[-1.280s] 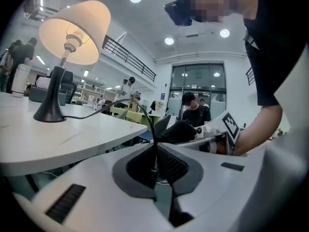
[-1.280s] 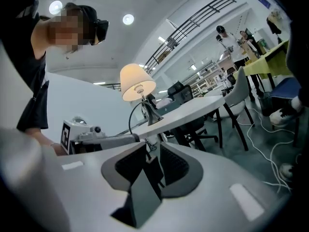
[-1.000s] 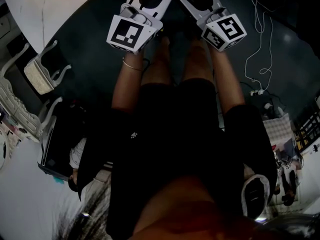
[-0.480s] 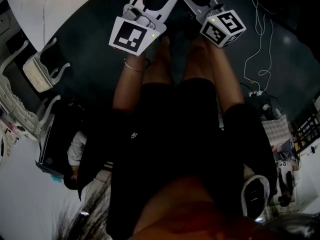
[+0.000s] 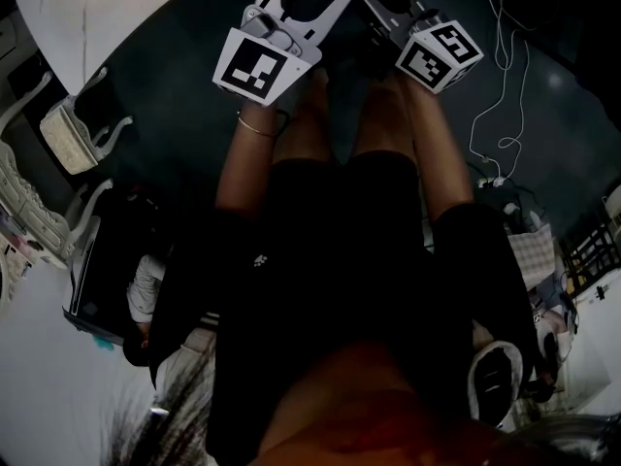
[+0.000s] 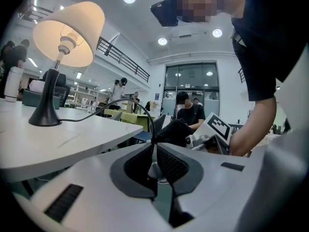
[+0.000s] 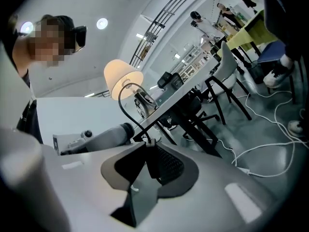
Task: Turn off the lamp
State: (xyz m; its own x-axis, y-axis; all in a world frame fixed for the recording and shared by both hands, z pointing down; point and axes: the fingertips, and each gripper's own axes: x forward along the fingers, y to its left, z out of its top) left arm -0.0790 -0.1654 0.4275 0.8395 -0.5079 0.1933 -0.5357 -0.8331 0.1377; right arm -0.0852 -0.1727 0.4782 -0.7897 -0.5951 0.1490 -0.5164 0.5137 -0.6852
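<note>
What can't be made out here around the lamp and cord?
1. Left gripper view: the shut pads of the left tool cover the lamp cord where it enters; any switch there is hidden.
2. Right gripper view: same at the right tool, whose jaws have just been closing with the cord between them.
3. Head view: the lit lamp is out of frame; the cord is lost against the dark floor.

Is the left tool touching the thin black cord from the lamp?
Touching. The left gripper view shows the left tool shut on the thin black cord, which drops between its tips.
</note>
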